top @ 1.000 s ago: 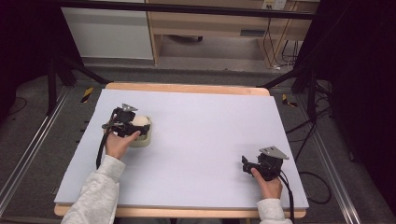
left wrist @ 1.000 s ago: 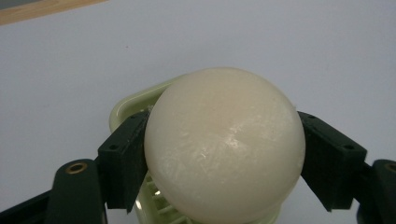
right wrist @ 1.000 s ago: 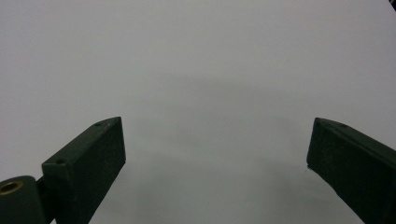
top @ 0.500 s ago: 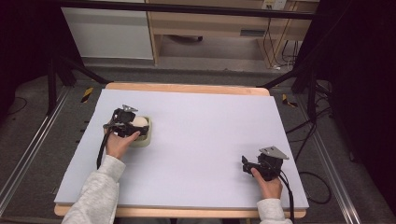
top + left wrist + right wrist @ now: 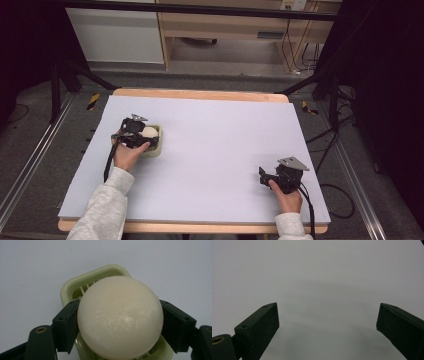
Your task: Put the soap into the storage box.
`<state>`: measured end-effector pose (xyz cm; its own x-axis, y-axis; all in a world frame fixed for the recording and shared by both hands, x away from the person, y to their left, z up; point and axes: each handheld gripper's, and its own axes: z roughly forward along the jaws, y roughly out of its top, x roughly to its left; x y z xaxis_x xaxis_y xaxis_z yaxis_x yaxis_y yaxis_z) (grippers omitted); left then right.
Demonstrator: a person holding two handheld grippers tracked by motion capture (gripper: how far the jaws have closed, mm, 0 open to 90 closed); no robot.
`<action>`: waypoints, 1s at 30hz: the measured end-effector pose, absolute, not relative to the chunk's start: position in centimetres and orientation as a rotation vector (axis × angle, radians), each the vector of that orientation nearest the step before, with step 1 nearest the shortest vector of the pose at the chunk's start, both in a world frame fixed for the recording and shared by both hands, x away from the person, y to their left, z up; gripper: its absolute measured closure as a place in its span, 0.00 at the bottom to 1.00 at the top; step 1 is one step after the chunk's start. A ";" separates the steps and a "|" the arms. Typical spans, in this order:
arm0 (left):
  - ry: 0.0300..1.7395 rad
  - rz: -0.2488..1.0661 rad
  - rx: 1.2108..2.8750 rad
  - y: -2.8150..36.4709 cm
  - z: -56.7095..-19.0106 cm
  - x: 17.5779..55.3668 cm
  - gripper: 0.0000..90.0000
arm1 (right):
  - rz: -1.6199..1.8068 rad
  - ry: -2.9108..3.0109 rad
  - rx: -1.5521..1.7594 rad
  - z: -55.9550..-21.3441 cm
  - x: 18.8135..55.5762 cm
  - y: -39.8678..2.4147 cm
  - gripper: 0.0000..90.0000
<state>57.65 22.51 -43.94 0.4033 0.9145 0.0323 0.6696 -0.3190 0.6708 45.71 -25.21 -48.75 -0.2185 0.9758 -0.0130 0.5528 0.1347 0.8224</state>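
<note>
A cream-white egg-shaped ball (image 5: 120, 318) sits between the two black jaws of my left gripper (image 5: 120, 325), which is shut on it. Under the ball lies a pale green slotted dish (image 5: 100, 277), likely an egg slicer; whether the ball rests in it or hangs just above I cannot tell. In the high view the left gripper (image 5: 142, 136) is at the table's left with the ball (image 5: 149, 132) over the green dish (image 5: 155, 147). My right gripper (image 5: 264, 176) rests near the front right, open, with bare table between its jaws (image 5: 327, 325).
A pale lilac-grey mat (image 5: 215, 145) covers the wooden table, whose edge (image 5: 200, 94) shows at the back. Black cables trail from both grippers. Behind the table stand a white cabinet (image 5: 115, 35) and a wooden shelf unit (image 5: 235, 30).
The left gripper with the ball has shifted slightly over the green dish. The right gripper has not moved.
</note>
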 end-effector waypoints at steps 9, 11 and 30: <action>1.353 0.546 2.091 22.6 -44.5 57.7 0.27 | 0.955 1.846 1.466 -48.7 45.7 -25.2 0.05; 1.352 0.545 2.095 22.7 -44.6 57.7 0.27 | 0.955 1.847 1.466 -48.7 45.7 -25.2 0.05; 1.339 0.571 2.109 22.5 -44.7 57.5 0.27 | 0.953 1.849 1.463 -48.8 45.7 -25.2 0.05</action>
